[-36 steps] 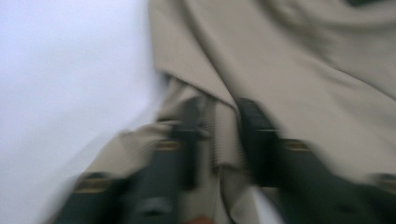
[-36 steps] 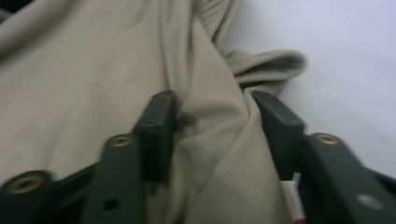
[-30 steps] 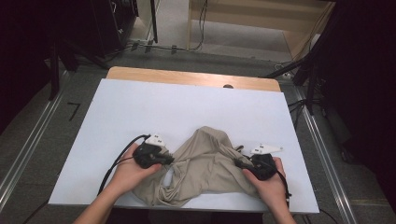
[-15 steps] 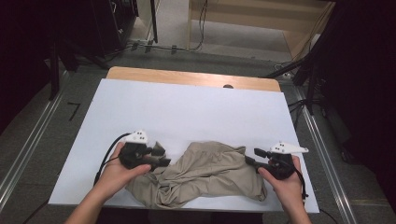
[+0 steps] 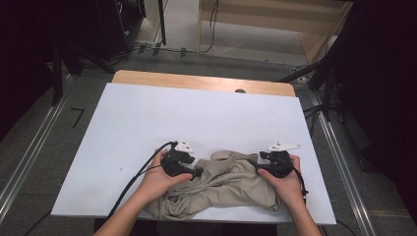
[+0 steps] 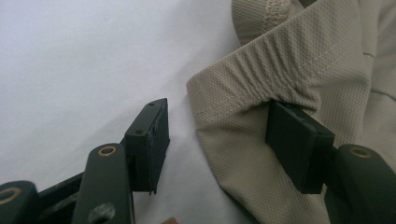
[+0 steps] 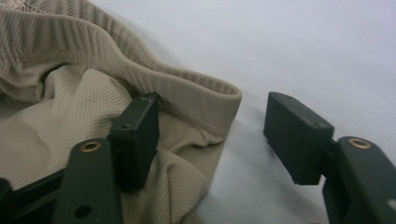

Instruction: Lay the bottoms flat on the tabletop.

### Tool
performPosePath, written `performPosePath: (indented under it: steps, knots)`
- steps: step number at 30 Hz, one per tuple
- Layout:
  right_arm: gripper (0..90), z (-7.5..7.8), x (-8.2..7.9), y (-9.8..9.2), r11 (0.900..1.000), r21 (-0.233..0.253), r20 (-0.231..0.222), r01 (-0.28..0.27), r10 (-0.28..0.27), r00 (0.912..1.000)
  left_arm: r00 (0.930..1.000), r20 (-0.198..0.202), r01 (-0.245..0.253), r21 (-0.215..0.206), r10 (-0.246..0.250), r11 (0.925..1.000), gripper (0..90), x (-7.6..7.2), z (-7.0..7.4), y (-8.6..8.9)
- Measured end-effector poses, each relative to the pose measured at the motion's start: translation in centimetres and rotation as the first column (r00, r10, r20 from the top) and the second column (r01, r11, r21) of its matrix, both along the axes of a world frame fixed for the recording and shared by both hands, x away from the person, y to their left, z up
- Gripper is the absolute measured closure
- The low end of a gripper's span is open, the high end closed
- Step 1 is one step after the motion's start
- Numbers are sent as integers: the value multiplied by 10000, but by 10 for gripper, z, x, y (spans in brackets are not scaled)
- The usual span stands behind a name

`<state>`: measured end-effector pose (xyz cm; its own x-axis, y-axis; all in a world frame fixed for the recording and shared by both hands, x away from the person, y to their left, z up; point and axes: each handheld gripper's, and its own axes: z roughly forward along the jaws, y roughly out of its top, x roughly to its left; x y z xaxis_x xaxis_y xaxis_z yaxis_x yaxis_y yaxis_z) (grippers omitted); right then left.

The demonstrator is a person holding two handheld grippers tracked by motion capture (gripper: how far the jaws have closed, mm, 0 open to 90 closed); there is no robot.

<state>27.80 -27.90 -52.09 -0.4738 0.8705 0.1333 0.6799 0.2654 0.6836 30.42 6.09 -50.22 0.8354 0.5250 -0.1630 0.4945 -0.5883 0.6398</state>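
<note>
A crumpled beige garment (image 5: 226,184) lies at the near middle of the white table (image 5: 196,113). My left gripper (image 5: 195,171) sits at the garment's left side, held by a hand. In the left gripper view this gripper (image 6: 222,126) is open, with a stitched hem corner (image 6: 224,100) between the jaws and the right jaw tucked under a fold. My right gripper (image 5: 259,167) is at the garment's right side. In the right gripper view it (image 7: 212,123) is open too, with the folded hem (image 7: 196,95) between the jaws and its left jaw resting against the cloth.
A bare wooden strip (image 5: 196,81) runs along the table's far edge. A black cable (image 5: 135,179) trails from the left gripper toward the near left edge. Metal rails (image 5: 29,152) and dark stands flank the table on the floor.
Half a second ago the grippers were wider apart with the garment spread between them. Both have since moved inward, and the cloth has bunched up again.
</note>
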Motion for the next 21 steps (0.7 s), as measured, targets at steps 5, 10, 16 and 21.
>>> performPosePath:
  steps: [5, 10, 16, 21]
  knots:
    - [751, 2, 2, 4, 9996, -268, 153, -14, 18, 9999, 9986, 407, 329, 412, -346, 9986, 884, -5, 0, -3]
    - [835, 21, 14, 1, 9997, 24, 749, 258, -259, 9969, 9946, 897, -545, 151, 530, 9984, 900, 13, 20, 17]
    - [828, 66, 44, -3, 9935, 333, 2255, 1093, -1140, 9676, 9222, 2722, -2523, -1152, 2748, 9608, 900, 53, 67, 54]
    - [400, 70, 69, 2, 9816, 646, 1528, 1797, -1877, 9703, 9201, 1415, -3509, -1158, 3651, 9292, 473, 80, 57, 63]
